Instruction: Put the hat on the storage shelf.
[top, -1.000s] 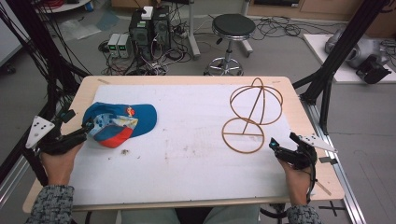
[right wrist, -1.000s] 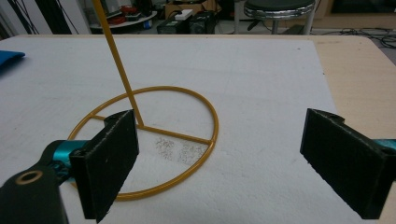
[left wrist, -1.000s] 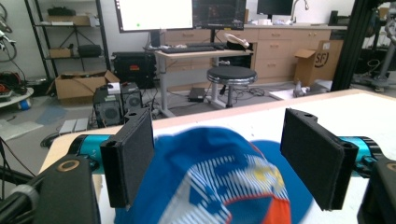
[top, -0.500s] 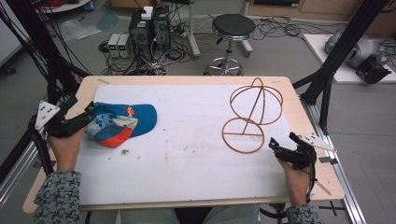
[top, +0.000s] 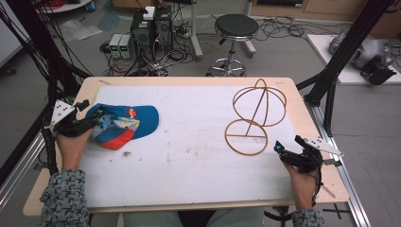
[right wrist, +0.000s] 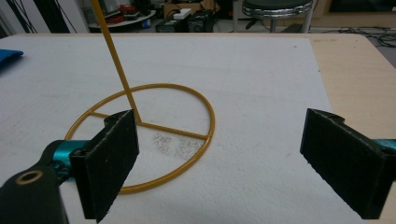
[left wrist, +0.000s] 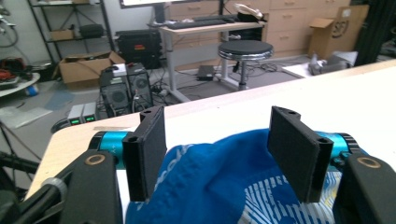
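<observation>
At the near edge of the bench (top: 189, 81), two sleeved forearms are seen coming in from below, each hand wrapped around a hand-held gripper. On the right, the right hand-held gripper (top: 279, 149) is held just short of the base ring of a yellow wire stand (top: 253, 123); in the right gripper view its jaws are spread wide over the white mat (top: 198, 156), with nothing between them and the stand's ring (right wrist: 140, 135) lying just ahead of the left jaw. On the left, the left hand-held gripper (top: 92, 123) is pushed against the back edge of a blue cap (top: 124, 124), which lies on the mat near the bench's left side, its red-edged brim turned toward the person. In the left gripper view the cap's blue cloth (left wrist: 210, 182) is bunched up between the two black jaws; the jaws have just been closing, yet a gap is still seen between the right pad and the cloth, so no grip is made. Well apart, the cap and the wire stand are set at opposite sides of the mat. Beyond the bench, a round black stool (top: 235, 26), computer cases (top: 151, 23) and loose cables are spread over the floor.
</observation>
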### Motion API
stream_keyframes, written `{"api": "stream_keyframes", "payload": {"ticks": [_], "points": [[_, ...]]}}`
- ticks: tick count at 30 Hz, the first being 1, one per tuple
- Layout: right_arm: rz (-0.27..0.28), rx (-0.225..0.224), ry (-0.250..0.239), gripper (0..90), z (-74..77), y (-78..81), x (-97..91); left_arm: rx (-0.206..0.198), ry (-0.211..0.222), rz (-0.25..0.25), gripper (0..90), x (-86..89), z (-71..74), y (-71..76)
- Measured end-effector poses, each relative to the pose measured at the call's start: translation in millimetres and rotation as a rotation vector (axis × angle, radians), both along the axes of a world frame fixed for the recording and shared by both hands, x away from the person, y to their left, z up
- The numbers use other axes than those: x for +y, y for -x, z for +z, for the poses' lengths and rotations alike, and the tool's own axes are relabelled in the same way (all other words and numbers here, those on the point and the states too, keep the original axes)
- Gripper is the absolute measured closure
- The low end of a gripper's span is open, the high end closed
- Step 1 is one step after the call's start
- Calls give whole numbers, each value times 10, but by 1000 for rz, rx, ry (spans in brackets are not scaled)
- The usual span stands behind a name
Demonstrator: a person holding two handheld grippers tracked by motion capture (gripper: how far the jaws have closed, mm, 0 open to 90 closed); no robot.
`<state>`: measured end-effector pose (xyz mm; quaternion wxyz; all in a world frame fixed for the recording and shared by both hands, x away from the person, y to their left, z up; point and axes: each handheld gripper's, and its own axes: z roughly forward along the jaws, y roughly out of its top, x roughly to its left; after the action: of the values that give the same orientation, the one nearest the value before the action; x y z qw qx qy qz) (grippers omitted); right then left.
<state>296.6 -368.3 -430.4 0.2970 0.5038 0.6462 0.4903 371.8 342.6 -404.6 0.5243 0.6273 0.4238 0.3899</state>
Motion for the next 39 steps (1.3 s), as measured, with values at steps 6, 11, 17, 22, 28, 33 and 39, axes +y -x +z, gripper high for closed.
{"api": "stream_keyframes", "payload": {"ticks": [6, 11, 17, 22, 28, 33, 39], "points": [[1, 4, 3, 106, -3, 3, 4, 23, -31, 7, 434, 17, -37, -21], [0, 1, 6, 106, -7, 6, -9, 30, -50, -10, 526, 8, -51, -27], [-3, 4, 2, 106, -7, 14, -17, 37, -77, -28, 642, -14, -65, -34], [-2, 3, 3, 106, -9, 12, -21, 30, -99, -52, 841, -34, -40, -6], [2, 7, 0, 106, -11, 2, -4, 21, -107, -76, 881, -104, 57, 39], [10, 12, -12, 106, -12, -11, 18, 57, -42, -111, 882, -199, 261, 83], [0, 10, -45, 105, -14, -16, -8, 65, 2, -168, 883, -382, 530, 125]]}}
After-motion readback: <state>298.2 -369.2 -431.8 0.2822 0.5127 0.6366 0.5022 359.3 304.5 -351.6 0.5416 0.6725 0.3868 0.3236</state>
